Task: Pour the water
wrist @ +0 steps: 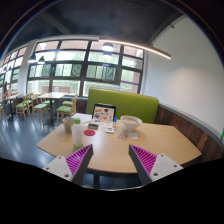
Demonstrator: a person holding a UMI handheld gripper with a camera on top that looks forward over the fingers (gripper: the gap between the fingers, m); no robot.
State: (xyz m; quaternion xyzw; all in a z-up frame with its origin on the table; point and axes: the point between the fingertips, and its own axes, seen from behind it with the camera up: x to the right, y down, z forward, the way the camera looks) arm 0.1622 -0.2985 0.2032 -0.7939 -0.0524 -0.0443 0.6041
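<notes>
Cup (77, 133) on the table (115, 150), just beyond the wide-apart tongs (111, 162), nearer their left finger.

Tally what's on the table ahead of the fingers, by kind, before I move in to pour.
Cups: 2, one near the left finger, one behind it.
Clear containers: 1.
Small red items: 1.
Upright cards: 1.
Total: 5. Gripper open, holding nothing.

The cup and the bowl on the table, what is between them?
In the gripper view, a small red thing lies on the table between the cup and the bowl.
</notes>
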